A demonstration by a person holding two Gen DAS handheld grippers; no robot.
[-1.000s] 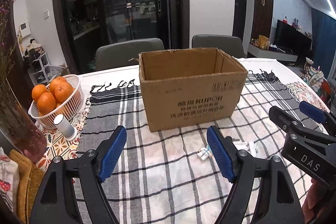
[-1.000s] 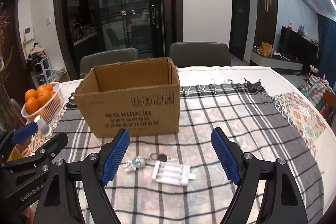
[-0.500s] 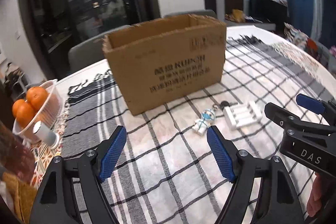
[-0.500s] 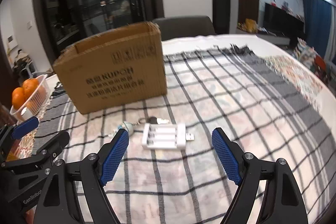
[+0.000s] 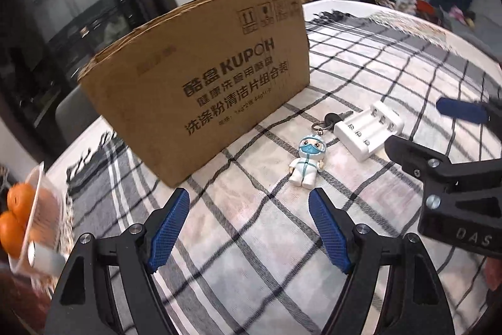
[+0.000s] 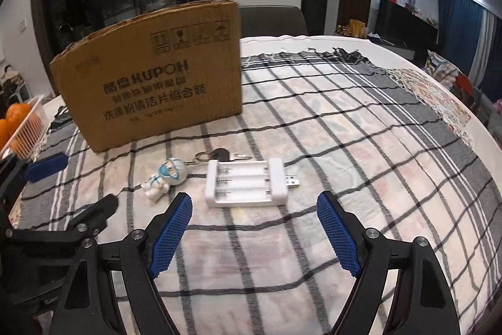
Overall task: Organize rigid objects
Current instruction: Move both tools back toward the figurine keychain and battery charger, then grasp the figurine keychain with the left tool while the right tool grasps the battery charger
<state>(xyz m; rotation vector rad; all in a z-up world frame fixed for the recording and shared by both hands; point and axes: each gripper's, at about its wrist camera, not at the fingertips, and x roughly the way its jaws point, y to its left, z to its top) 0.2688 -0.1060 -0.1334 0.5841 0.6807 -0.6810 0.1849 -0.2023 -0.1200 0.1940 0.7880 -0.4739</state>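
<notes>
Matt corrugated cardboard box [image 6: 150, 83], woven cloth [image 6: 345, 146]

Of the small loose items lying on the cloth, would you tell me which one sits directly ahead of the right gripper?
The white battery charger lies ahead of the open right gripper; the figurine keychain sits off to its left.

My left wrist camera is looking low and close across the checked tablecloth [image 5: 251, 256], tilted; my right is looking level. Both are sharing the brown cardboard box [image 5: 200, 90] [image 6: 150, 83] and white battery charger [image 5: 367, 131] [image 6: 248, 182].
</notes>
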